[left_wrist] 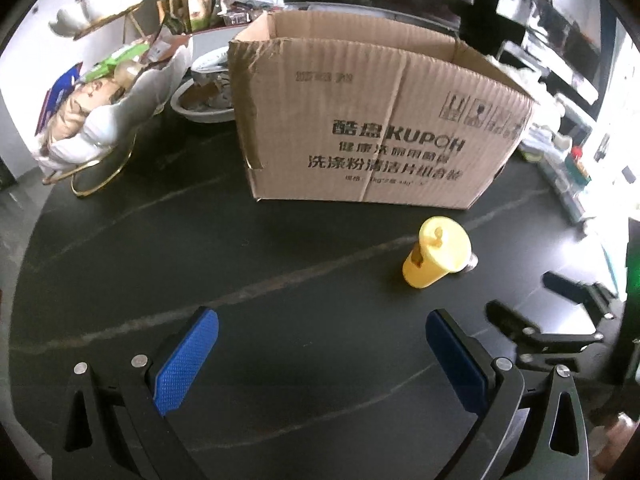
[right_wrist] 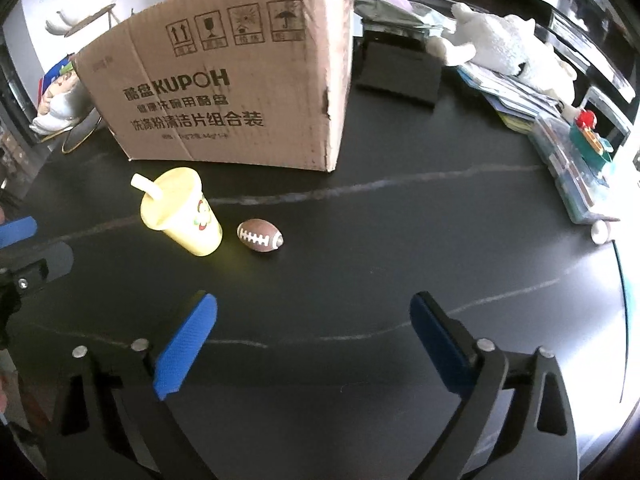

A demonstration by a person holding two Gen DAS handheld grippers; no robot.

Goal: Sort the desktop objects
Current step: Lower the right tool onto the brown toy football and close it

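A yellow toy cup (left_wrist: 434,254) (right_wrist: 184,212) with a straw stands on the dark table in front of an open cardboard box (left_wrist: 372,120) (right_wrist: 236,84). A small brown toy football (right_wrist: 260,235) lies just right of the cup; in the left wrist view only a sliver of it shows behind the cup. My left gripper (left_wrist: 320,356) is open and empty, nearer than the cup and to its left. My right gripper (right_wrist: 314,344) is open and empty, short of the football. The right gripper (left_wrist: 536,308) also shows in the left wrist view.
A white shell-shaped rack (left_wrist: 116,92) full of snacks and a bowl (left_wrist: 200,100) stand left of the box. A white plush toy (right_wrist: 504,48), books, a black stand (right_wrist: 400,72) and plastic cases (right_wrist: 572,164) crowd the right side. Bare dark tabletop (right_wrist: 380,240) lies around the grippers.
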